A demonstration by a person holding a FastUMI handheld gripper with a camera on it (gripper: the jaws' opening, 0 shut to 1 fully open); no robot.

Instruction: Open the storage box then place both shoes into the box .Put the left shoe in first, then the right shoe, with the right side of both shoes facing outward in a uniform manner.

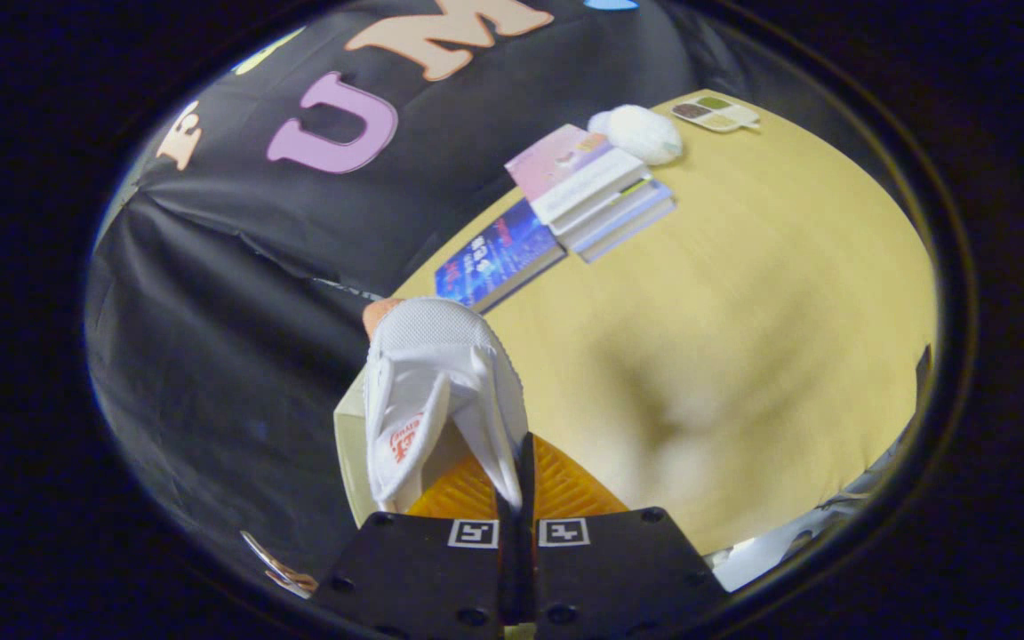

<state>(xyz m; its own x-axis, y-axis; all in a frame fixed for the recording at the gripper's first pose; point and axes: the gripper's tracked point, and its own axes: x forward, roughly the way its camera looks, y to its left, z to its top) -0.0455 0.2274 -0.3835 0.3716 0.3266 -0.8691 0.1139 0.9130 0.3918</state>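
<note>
A white mesh shoe [436,382] with a red logo on its tongue hangs from my gripper [516,498], toe pointing away from me. The two fingers are pressed together on the rim of the shoe's opening, so the gripper is shut on the shoe. The shoe is lifted above the near corner of the yellow table [743,338]. Beneath it a pale cream edge [348,444] shows, possibly the storage box, but I cannot tell. An orange bit [376,311] peeks out behind the toe.
Beyond the shoe, a blue book [499,253] and a stack of books [596,196] lie near the table's far edge. A white fluffy thing [641,133] and a small palette [715,113] sit at the far corner. Black cloth walls the booth.
</note>
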